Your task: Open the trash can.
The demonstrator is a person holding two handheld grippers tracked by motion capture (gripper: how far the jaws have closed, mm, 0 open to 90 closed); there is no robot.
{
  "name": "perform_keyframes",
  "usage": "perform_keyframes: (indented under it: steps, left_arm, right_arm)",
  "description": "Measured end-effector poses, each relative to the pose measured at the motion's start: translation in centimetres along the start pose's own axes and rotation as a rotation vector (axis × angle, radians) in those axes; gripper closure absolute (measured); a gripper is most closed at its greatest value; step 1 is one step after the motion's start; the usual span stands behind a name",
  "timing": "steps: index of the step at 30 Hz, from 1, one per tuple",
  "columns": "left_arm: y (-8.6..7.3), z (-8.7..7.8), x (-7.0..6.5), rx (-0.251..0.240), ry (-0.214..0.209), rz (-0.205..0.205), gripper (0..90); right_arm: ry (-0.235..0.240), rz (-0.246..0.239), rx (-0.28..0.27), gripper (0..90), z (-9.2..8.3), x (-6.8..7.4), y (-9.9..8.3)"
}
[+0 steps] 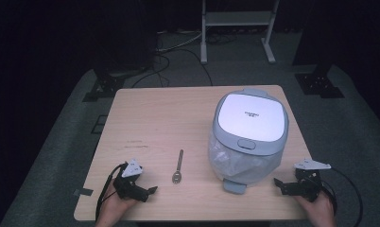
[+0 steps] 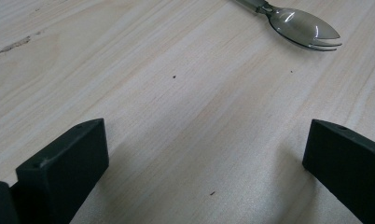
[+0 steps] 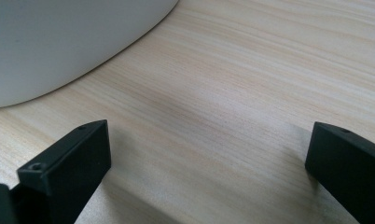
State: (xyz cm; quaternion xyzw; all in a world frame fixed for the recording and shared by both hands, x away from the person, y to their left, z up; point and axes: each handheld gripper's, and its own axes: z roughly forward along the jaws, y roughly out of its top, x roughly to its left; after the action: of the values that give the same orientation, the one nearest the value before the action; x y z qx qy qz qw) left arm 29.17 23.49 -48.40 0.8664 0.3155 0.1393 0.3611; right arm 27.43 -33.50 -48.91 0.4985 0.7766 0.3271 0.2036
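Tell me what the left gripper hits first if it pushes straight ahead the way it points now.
Probably the spork: the open left gripper has bare table ahead, with the spork slightly off to one side.

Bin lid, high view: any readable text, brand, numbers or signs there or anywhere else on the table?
Bin lid: one short dark line of print at the centre of the white panel, too small and blurred to read.
Spork: no marking visible.
Table: no text, only faint scuff marks.
Left gripper and right gripper: no readable label.
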Motion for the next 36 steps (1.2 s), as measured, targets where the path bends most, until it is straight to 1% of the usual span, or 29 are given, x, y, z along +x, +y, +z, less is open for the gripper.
perform_keyframes:
  steps: [5,9,11,15,18,21,25,30,32,34,35,36]
  left_arm:
    - [0.0,0.0,0.0,0.0,0.0,0.0,0.0]
    - [0.0,0.0,0.0,0.0,0.0,0.0,0.0]
    - [0.0,0.0,0.0,0.0,0.0,0.0,0.0]
    - [0.0,0.0,0.0,0.0,0.0,0.0,0.0]
    - [0.0,0.0,0.0,0.0,0.0,0.0,0.0]
    - [0.0,0.0,0.0,0.0,0.0,0.0,0.0]
    - [0.0,0.0,0.0,0.001,0.001,-0.001,0.0]
    - [0.0,0.0,0.0,0.0,0.001,-0.001,0.0]
    - [0.0,0.0,0.0,0.0,0.001,-0.001,0.0]
    - [0.0,0.0,0.0,0.0,0.001,-0.001,0.0]
    - [0.0,0.0,0.0,0.0,0.001,-0.001,0.0]
    - [0.0,0.0,0.0,0.0,0.001,-0.001,0.0]
  right_arm:
    - [-0.012,0.012,-0.004,0.7,-0.1,0.1,-0.1]
    - [-0.006,0.019,-0.014,13.3,-0.6,-0.1,-0.2]
    - [0.008,0.042,-0.008,14.9,-0.8,-0.3,-0.1]
    - [0.03,0.035,-0.016,24.8,-1.2,-0.2,0.1]
    - [0.04,0.017,-0.037,33.0,-1.7,0.0,0.4]
    - [0.077,0.022,-0.042,43.4,-2.1,0.1,0.6]
    - [0.107,0.008,-0.052,56.1,-2.6,0.2,0.8]
    - [0.133,0.02,-0.056,70.7,-3.0,0.1,1.1]
    - [0.147,0.025,-0.056,77.8,-3.1,0.0,1.1]
    - [0.165,0.03,-0.06,87.0,-3.4,0.0,1.2]
    - [0.17,0.027,-0.062,89.9,-3.5,0.0,1.3]
    - [0.173,0.026,-0.066,90.0,-3.7,-0.1,1.4]
